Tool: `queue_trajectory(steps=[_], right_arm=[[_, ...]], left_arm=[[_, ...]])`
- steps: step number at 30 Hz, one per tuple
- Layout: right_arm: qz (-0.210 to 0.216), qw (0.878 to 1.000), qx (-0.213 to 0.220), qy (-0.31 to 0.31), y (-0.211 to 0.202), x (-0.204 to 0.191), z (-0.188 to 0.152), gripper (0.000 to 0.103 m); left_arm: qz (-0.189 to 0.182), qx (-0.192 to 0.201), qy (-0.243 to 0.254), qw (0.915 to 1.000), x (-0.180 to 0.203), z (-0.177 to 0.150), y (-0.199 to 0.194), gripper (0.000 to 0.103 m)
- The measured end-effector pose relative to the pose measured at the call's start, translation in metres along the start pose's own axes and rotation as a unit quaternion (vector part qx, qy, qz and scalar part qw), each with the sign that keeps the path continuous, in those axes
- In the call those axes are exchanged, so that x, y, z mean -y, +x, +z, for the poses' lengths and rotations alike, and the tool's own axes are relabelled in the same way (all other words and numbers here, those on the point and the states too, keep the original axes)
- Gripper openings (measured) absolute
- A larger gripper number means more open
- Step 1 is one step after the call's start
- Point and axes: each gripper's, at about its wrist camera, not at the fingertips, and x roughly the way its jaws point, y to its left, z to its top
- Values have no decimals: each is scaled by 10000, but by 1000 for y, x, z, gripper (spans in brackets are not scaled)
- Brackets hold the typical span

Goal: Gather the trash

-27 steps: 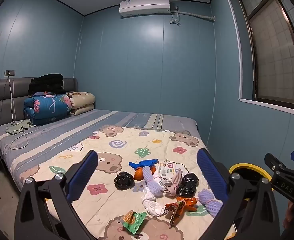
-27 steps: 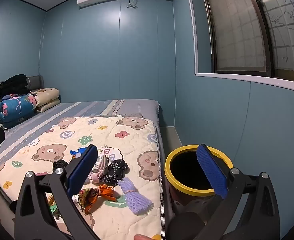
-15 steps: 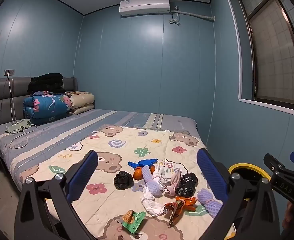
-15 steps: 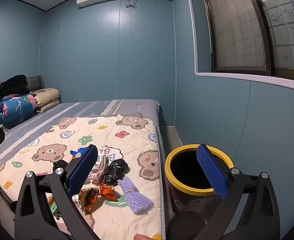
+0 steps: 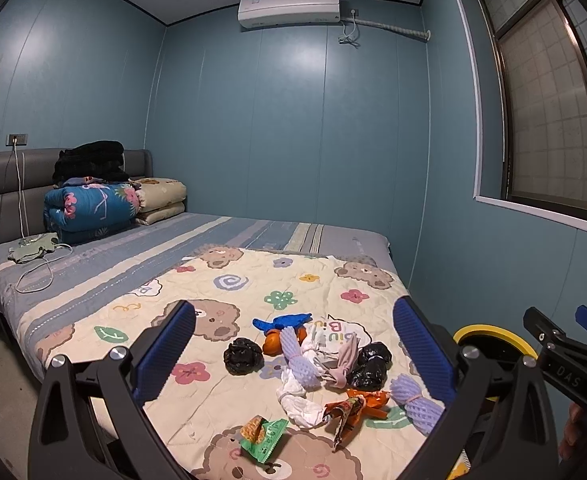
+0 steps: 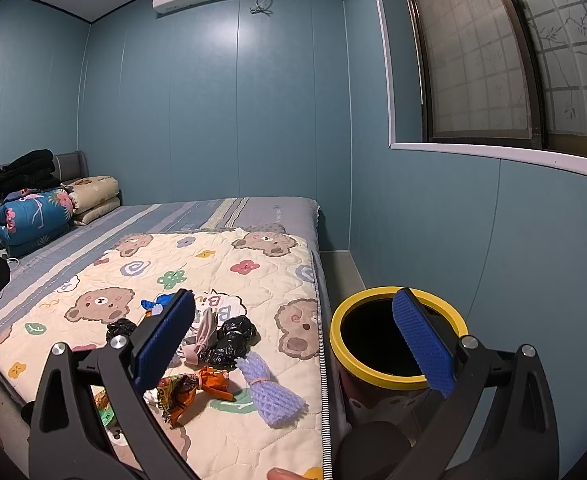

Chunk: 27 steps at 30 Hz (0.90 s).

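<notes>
A heap of trash lies on the bear-print blanket (image 5: pixel 229 280) near the bed's foot: black crumpled bags (image 5: pixel 242 356) (image 6: pixel 229 340), purple foam nets (image 5: pixel 415 398) (image 6: pixel 267 388), an orange snack wrapper (image 5: pixel 353 404) (image 6: pixel 197 388), a green packet (image 5: pixel 263 438), white tissue (image 5: pixel 297 400), an orange fruit (image 5: pixel 273 342) and a blue scrap (image 5: pixel 279 322). A yellow-rimmed bin (image 6: pixel 397 336) (image 5: pixel 493 340) stands on the floor right of the bed. My left gripper (image 5: pixel 293 354) hangs open above the heap, empty. My right gripper (image 6: pixel 293 340) is open and empty between heap and bin.
Folded quilts (image 5: pixel 89 208) and black clothes (image 5: pixel 91 162) are piled at the headboard, with a charging cable (image 5: pixel 37 264) on the striped sheet. A window (image 6: pixel 493 60) fills the right wall. A narrow floor strip (image 6: pixel 341 272) runs between bed and wall.
</notes>
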Motion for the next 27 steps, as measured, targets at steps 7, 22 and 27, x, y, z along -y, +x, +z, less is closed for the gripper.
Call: queue_trajectory(steps=[7,22,27], right_arm=[[8,10000,-13,5,1,0,0,95],[30,10000,-29,15,0,-2,-3,95],[38,10000,-40,16,-1,-3,-3,95]], left_arm=[[5,-37,10,10000,2,-3,2,96],[21,-91,-8,10000,3,-4,4,96],[19,-98,-14,9999,3,-5,4,96]])
